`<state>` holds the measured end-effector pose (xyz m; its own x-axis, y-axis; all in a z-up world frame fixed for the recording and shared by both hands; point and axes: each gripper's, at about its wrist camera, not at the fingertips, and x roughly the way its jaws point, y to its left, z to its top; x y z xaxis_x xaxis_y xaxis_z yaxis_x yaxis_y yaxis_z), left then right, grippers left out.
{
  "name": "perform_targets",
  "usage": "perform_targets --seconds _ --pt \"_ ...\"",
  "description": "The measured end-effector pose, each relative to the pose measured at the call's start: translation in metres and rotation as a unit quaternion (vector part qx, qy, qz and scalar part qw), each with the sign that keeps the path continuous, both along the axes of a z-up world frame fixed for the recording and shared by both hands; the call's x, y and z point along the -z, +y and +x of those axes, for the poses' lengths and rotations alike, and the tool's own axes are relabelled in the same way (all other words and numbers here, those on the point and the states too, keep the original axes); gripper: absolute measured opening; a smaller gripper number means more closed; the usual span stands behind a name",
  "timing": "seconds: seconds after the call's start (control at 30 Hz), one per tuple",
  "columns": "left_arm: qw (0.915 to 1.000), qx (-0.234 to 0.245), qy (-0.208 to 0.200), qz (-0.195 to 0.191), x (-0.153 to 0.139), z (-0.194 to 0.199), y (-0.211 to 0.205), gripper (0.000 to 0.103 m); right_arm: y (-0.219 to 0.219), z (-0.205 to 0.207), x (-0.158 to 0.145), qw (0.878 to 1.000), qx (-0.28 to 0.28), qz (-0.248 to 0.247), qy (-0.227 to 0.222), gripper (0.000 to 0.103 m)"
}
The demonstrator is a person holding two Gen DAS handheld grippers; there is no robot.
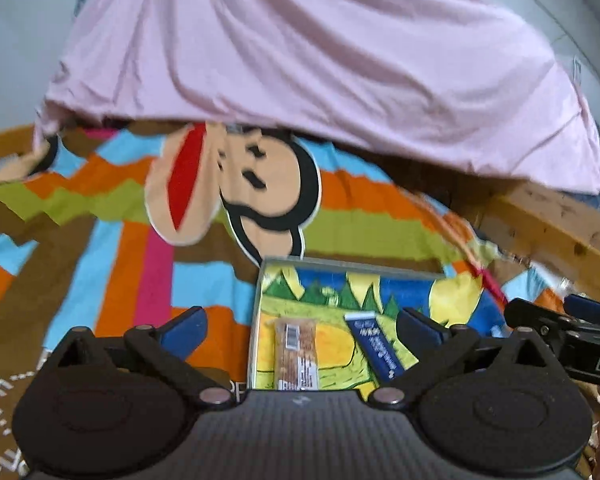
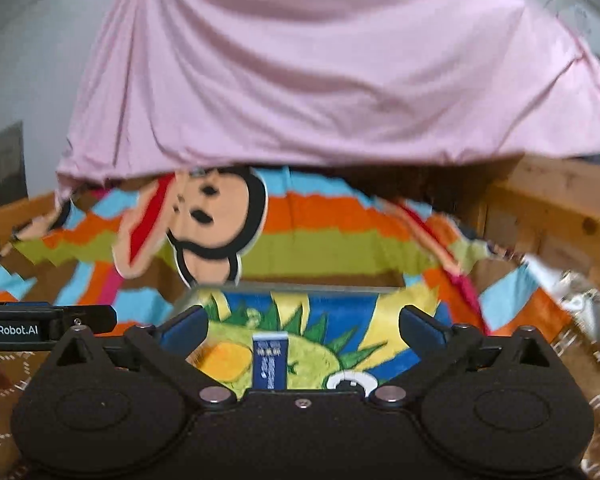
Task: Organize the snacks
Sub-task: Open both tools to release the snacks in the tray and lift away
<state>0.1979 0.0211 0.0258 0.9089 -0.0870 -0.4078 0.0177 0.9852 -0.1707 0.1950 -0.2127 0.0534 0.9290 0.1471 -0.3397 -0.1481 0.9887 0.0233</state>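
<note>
So a shallow tin tray [image 1: 260, 280] with a cartoon landscape printed on its floor is sat on a loud striped monkey-print blanket [image 1: 120, 240], and two snacks are already laid inside it: a brown granola-type bar [image 1: 298, 354] lying lengthwise near the tray's left wall, and a blue wrapped bar [image 1: 374, 344] angled just beside it, apart from it as far as can be told. The left gripper [image 1: 300, 328] is held above the near end of the tray with its blue pads spread wide and nothing between them. The right gripper [image 2: 302, 328] is spread just as wide and also empty; in its own view the blue wrapped bar [image 2: 271, 362] is lined up almost dead centre between the fingers, but no contact is made with it. Best guess is that a placement step is wrapped up and the next snack is to be fetched. A crinkly silvery wrapper [image 2: 592, 312] can be made out at the right edge of the blanket, past the tray, though it's too blurred for a proper name. If that's the next item, the right gripper would need to be swung out over it, lowered, and closed gently across the narrow side so the packet isn't crushed. A pink shirt [image 1: 300, 60] fills everything above.
</note>
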Motion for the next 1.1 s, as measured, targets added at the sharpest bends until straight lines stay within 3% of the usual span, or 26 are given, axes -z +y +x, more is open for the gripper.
perform_targets --seconds 0.13,0.27,0.53,0.7,1.1 --pt "0.9976 -0.026 -0.044 0.047 -0.009 -0.040 -0.009 0.103 -0.002 -0.033 -0.007 1.000 -0.008 -0.006 -0.022 0.102" --pt "0.9943 -0.048 -0.044 0.084 -0.010 -0.071 -0.012 0.103 -0.006 -0.068 -0.009 1.000 -0.005 -0.005 -0.027 0.102" --pt "0.9962 -0.051 -0.020 0.069 -0.006 -0.130 -0.011 0.103 -0.018 -0.131 -0.010 0.999 0.031 0.016 -0.027 0.102" --pt "0.9977 -0.040 -0.002 0.056 -0.002 -0.157 -0.012 0.103 -0.022 -0.157 0.000 0.997 0.049 0.041 0.038 0.102" --pt "0.9962 -0.031 0.064 0.049 0.020 -0.191 -0.016 0.103 -0.011 -0.188 0.017 0.991 0.082 0.001 0.107 0.102"
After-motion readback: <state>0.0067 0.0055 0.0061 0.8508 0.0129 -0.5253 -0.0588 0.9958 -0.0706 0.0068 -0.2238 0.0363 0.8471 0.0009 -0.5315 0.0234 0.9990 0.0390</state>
